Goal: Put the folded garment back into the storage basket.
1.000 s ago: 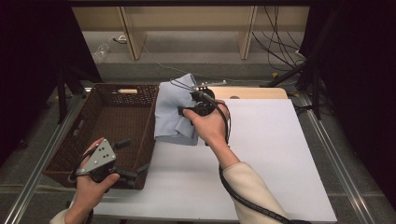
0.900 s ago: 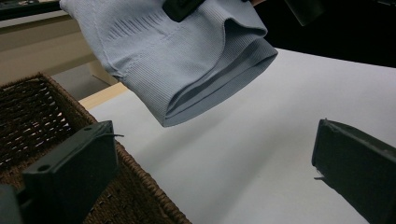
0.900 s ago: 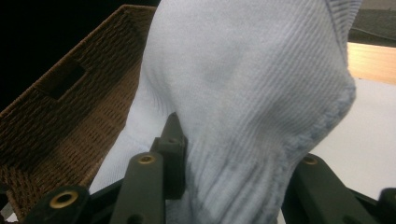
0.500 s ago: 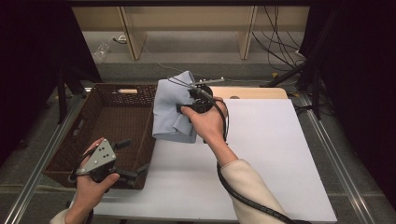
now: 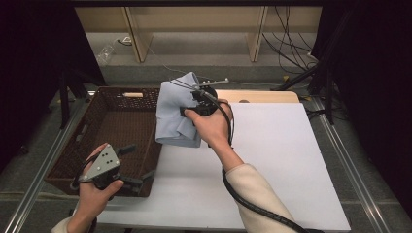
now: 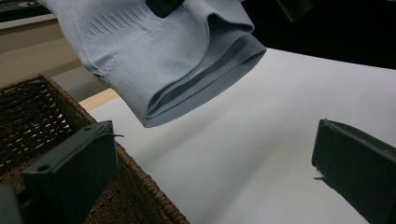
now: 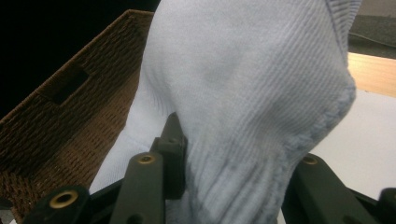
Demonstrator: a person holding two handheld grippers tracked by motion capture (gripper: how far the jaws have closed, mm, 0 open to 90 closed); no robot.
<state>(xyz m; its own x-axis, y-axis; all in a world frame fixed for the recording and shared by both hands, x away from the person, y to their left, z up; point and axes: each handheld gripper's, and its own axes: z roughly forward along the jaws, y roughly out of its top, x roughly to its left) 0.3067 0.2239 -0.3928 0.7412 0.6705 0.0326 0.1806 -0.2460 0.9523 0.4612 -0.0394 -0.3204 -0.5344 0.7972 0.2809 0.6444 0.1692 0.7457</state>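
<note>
Holding item: right gripper (image 5: 197, 104), jaws clamped on a pale blue sock (image 5: 176, 114). Sock hangs in the air, folded over, above the table's left part, just beside the right rim of the wicker basket (image 5: 104, 145); its lower end hangs near the white table top (image 5: 272, 160) without clearly resting on it.

Second tool: left gripper (image 5: 138, 162), jaws standing wide with nothing between them, held over the basket's near right corner.

Progress, as judged: the work in hand appears to be moving the sock into the basket. Pick-up done; sock lifted and carried close to the basket. Remaining: carry over the rim, lower, release. Basket interior looks bare apart from a small pale item at its far rim, too small to identify.

View notes:
- High view: gives the layout, basket off the table's left edge, both hands, a wooden board along the table's far edge.
- Left gripper view: shows the sock (image 6: 177, 60) from below, its ribbed cuff hanging open and clear of the table, a shadow beneath it; the basket's woven corner (image 6: 140, 186) sits between the jaws.
- Right gripper view: shows the grip itself, knit fabric (image 7: 252, 93) bunched between the jaws, and the basket wall (image 7: 70, 107) with a handle slot behind.
</note>
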